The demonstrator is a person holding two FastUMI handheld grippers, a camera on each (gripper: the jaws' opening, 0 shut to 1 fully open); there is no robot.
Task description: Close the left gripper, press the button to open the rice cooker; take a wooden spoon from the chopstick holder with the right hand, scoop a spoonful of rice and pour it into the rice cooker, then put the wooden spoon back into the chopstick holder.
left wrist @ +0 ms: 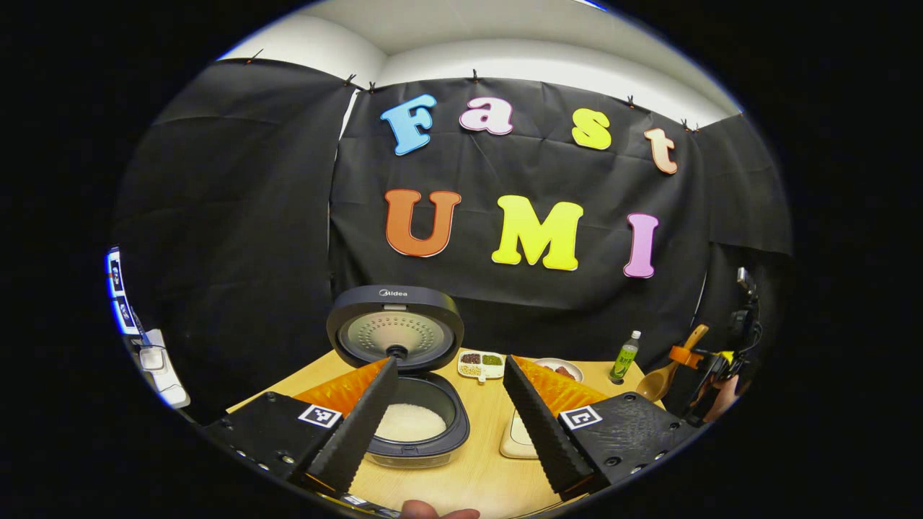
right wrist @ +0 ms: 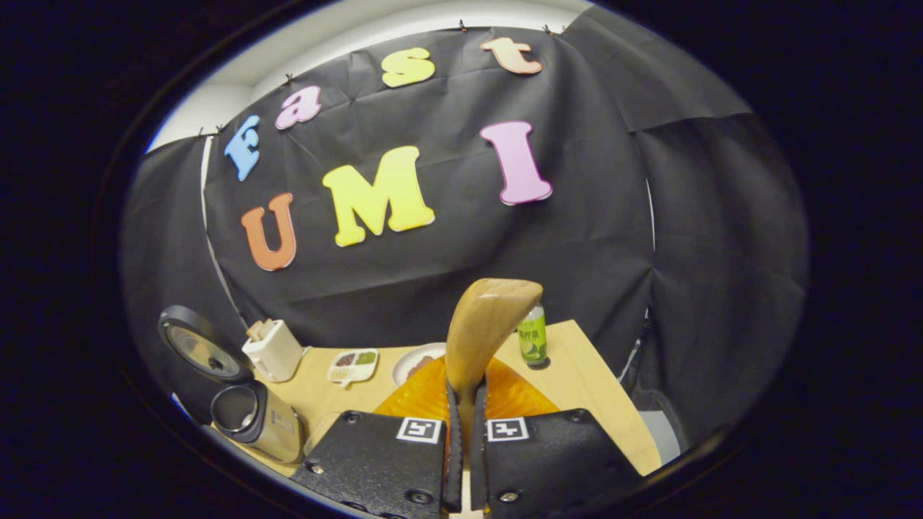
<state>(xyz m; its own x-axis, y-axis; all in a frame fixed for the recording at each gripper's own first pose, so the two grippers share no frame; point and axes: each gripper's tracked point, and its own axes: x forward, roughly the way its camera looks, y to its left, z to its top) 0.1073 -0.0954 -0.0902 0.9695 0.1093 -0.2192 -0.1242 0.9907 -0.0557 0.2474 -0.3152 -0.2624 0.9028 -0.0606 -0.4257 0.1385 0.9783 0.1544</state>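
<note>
Wooden spoon (right wrist: 484,328): standing upright between the right gripper's fingers, bowl uppermost, handle pinched low.
Right gripper (right wrist: 463,404): clamping tight on the spoon handle, fingers nearly meeting; also showing at the far right of the left gripper view, carrying the spoon (left wrist: 667,375) above the table edge.
Rice cooker (left wrist: 414,418): sitting on the wooden table (left wrist: 476,468), lid (left wrist: 395,328) tilting up and back, white rice lying in the pot.
Left gripper (left wrist: 451,393): hovering wide open, gripping nothing, fingers framing the cooker's right side.
Chopstick holder (right wrist: 272,349): standing just behind the cooker.
Sectioned dish (left wrist: 481,362): resting behind the cooker.
Green bottle (left wrist: 624,357): standing at the back right.
</note>
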